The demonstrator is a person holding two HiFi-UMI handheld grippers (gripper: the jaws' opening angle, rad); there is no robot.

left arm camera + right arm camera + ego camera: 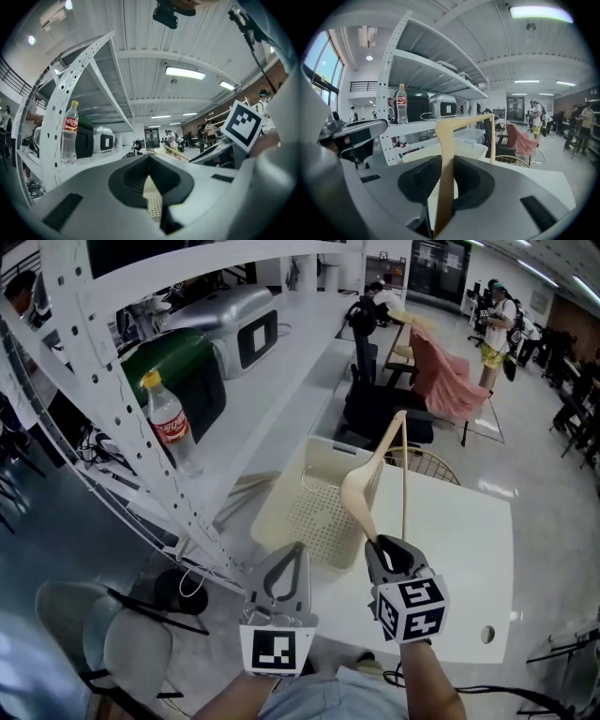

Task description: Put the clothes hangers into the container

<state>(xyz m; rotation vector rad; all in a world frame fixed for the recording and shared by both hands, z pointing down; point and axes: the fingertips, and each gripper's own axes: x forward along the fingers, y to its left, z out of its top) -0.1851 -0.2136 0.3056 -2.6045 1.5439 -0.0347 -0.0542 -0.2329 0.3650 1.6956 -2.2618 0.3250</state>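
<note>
A pale wooden clothes hanger (362, 486) is clamped in my right gripper (384, 549) and sticks up and away from it, over the near right corner of the cream perforated basket (305, 507). In the right gripper view the hanger (446, 140) stands between the jaws of the right gripper (449, 164), with the basket (466, 146) behind it. My left gripper (295, 549) hovers at the basket's near edge, its jaw tips together and nothing held. The left gripper view shows the left gripper (150, 159) with a bit of basket (153, 200) beyond its closed tips.
The basket rests on a white table (464, 549). To the left, a white metal shelf (141, 442) carries a cola bottle (167, 423), a green box (183, 371) and a silver appliance (234, 320). A grey chair (122, 643) stands lower left, a wire chair (427, 465) beyond the table.
</note>
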